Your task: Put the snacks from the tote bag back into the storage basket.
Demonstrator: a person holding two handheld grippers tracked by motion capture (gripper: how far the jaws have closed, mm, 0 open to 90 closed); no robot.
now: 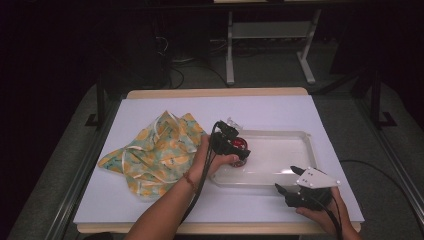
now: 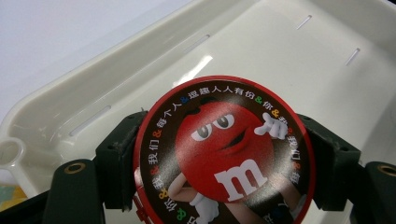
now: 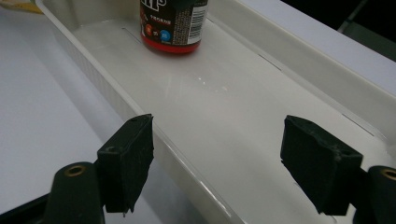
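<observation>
A round red candy tub (image 2: 224, 154) with a cartoon figure on its lid stands at the left end of a white plastic tray (image 1: 295, 145). My left gripper (image 1: 234, 148) is shut on the candy tub (image 1: 241, 147), its black pads (image 2: 116, 158) pressed to both sides. In the right gripper view the candy tub (image 3: 173, 25) rests on the tray floor (image 3: 224, 107) at the far end. My right gripper (image 1: 287, 179) is open near the tray's front right rim, one fingertip (image 3: 126, 163) outside the wall and the other over the tray.
A crumpled yellow and green patterned cloth (image 1: 155, 152) lies on the white table (image 1: 260, 107) left of the tray. Table legs and cables stand on the dark floor beyond the far edge.
</observation>
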